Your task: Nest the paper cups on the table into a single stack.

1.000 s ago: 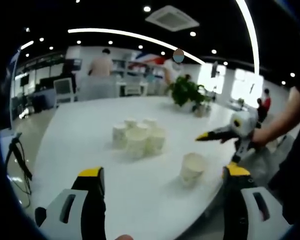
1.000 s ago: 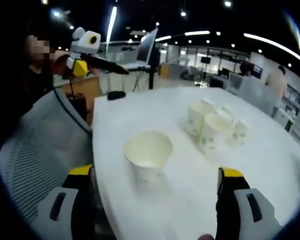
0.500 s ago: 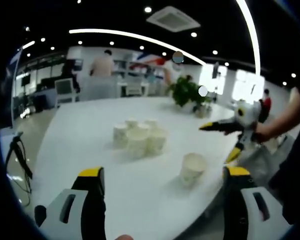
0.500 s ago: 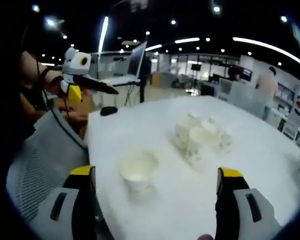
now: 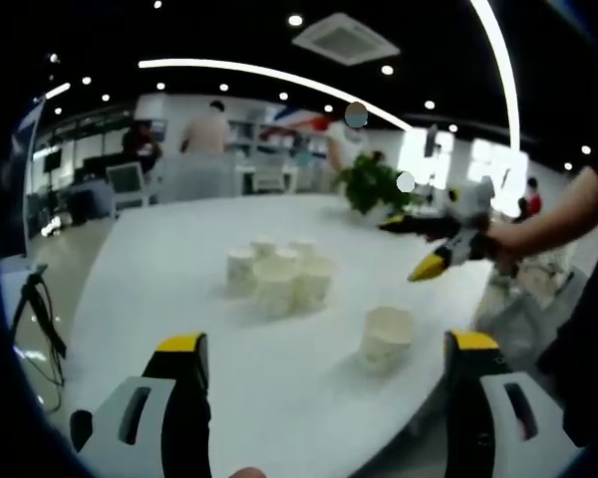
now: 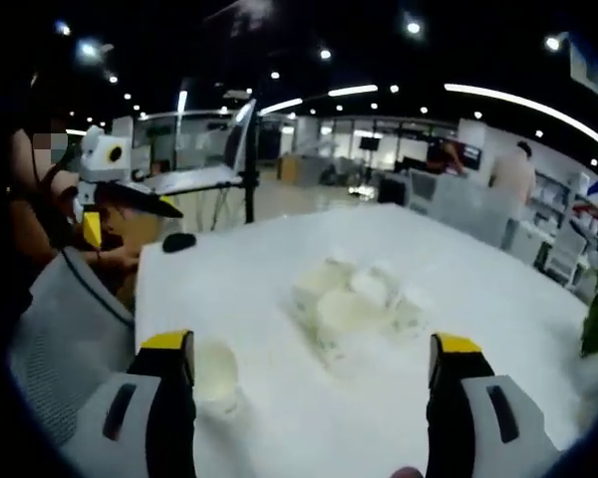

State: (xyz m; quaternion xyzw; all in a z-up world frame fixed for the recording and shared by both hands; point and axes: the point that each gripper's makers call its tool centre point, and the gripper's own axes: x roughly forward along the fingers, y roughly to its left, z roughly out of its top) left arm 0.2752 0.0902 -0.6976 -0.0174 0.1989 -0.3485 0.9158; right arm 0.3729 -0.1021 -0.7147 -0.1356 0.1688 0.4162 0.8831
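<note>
Left gripper view: left gripper [image 5: 324, 373] held low over the near edge of the white table [image 5: 159, 269], jaws wide apart, nothing between them. A single paper cup [image 5: 386, 337] stands upright, mouth up, on the table between the jaw tips and nearer the right one, not touching either. Farther back, near the table's middle, a cluster of paper cups [image 5: 277, 273] stands close together; exact count unclear from blur. Right gripper [image 5: 434, 244] enters from the right, held in the person's hand [image 5: 503, 244] above the table, beyond the single cup. Its jaws look spread, one dark tip pointing left, one yellow tip angled down toward the table; nothing held. A potted plant [image 5: 374, 184] sits at the far edge of the table. People stand in the background of the office.

Right gripper view: right gripper [image 6: 309, 383] jaws wide apart, empty. The single cup [image 6: 214, 373] sits just beside the left jaw, near the table's edge [image 6: 145, 289]. The cup cluster [image 6: 354, 304] lies ahead, well apart from the single cup, image blurred. Left gripper [image 6: 120, 189] visible at upper left, beyond the table edge. A small dark object [image 6: 179, 242] rests on the table near that corner. A grey mesh chair back [image 6: 65, 339] stands beside the table at lower left.
</note>
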